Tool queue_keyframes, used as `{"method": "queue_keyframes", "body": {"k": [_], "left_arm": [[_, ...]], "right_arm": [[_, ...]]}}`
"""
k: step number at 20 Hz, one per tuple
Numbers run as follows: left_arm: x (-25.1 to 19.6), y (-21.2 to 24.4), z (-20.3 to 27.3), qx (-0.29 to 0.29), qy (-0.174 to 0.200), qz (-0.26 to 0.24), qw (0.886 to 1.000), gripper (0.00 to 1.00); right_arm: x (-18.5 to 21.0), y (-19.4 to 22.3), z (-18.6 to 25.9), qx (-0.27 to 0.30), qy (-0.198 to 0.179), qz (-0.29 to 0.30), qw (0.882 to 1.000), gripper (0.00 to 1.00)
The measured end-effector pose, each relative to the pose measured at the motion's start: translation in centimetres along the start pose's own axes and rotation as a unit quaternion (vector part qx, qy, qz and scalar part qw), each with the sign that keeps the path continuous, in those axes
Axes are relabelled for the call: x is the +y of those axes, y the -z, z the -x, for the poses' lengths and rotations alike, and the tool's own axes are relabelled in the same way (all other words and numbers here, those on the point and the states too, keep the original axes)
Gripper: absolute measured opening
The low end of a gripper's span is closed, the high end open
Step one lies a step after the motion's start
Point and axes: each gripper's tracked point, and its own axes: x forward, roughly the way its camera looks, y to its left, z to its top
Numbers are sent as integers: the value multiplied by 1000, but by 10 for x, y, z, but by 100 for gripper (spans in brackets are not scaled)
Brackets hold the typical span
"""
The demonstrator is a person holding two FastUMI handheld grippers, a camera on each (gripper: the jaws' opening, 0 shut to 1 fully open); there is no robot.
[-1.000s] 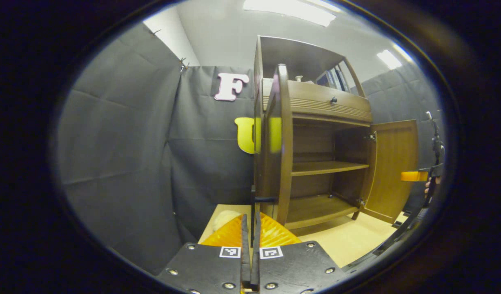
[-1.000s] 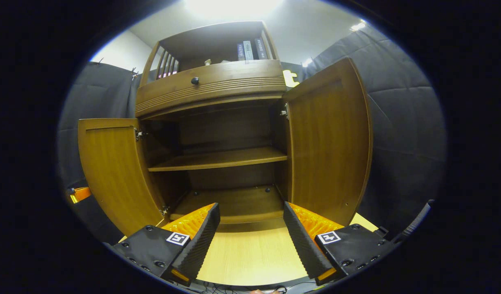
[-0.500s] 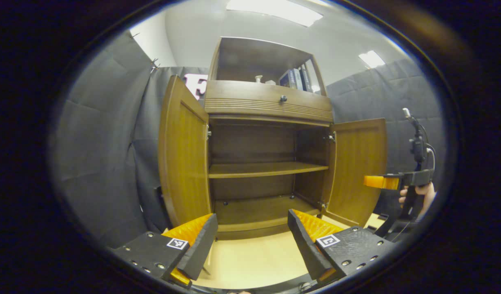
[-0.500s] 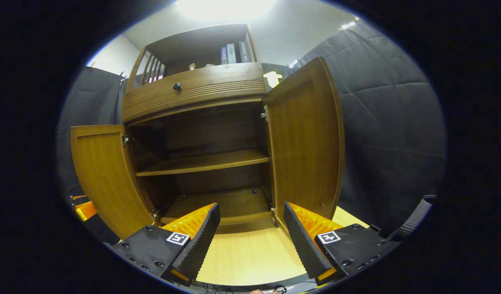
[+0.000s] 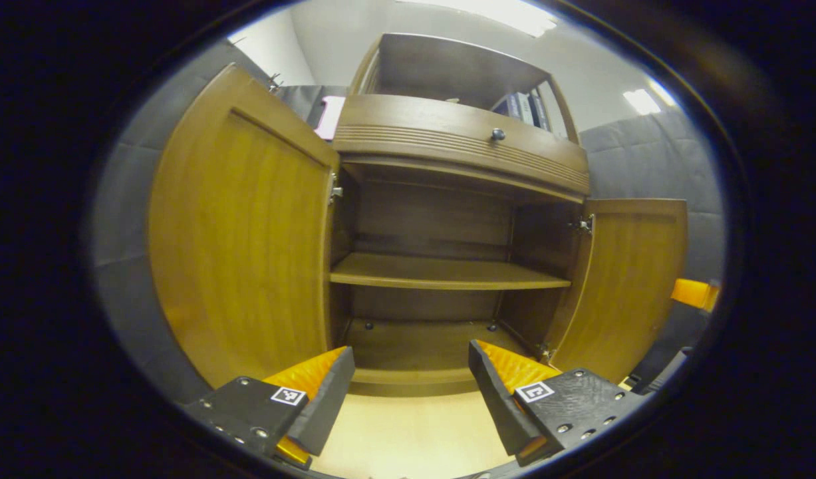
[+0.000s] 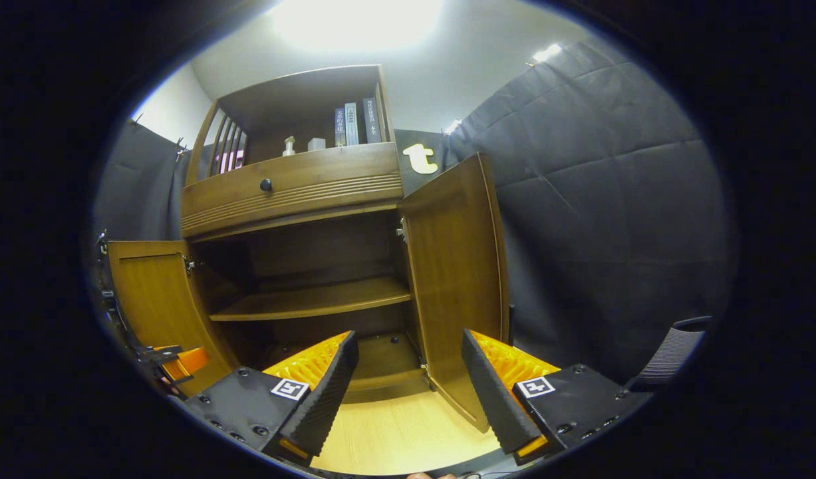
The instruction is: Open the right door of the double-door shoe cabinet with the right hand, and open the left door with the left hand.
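The brown wooden shoe cabinet stands with both doors swung wide. In the left gripper view the left door is close on the left and the right door stands out at the right. My left gripper is open, empty, facing the bare lower compartment, clear of both doors. In the right gripper view the right door stands just left of the right finger, and the left door is farther off. My right gripper is open and holds nothing. The left gripper shows low beside the left door.
A middle shelf splits the open compartment. Above it is a drawer with a dark knob, and an upper shelf holds books and a small bottle. The cabinet stands on a light wooden floor. Black cloth walls surround it.
My left gripper was shut at the left door's edge, then let go and opened, and its view swung round to face the cabinet closely. My right gripper drew back and stayed open.
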Motion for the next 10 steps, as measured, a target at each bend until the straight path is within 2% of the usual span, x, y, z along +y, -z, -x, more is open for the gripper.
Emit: {"method": "queue_keyframes", "body": {"k": [3, 4, 5, 7, 10], "left_arm": [[-11, -16, -10, -47, 0, -11, 999, 100], [-17, -17, -12, -58, 5, -8, 998, 100], [-26, -13, -15, -60, 20, -3, 998, 100], [-39, -2, -18, -46, 43, 6, 998, 100], [-38, 0, -15, -45, 34, 8, 998, 100]], "right_arm": [[0, 3, 4, 3, 8, 8, 1000, 92], [1, 6, 5, 6, 7, 11, 1000, 98], [3, 9, 6, 9, 6, 13, 1000, 92], [5, 10, 8, 7, 0, 15, 1000, 92], [10, 10, 11, 3, -12, 6, 1000, 98]]}}
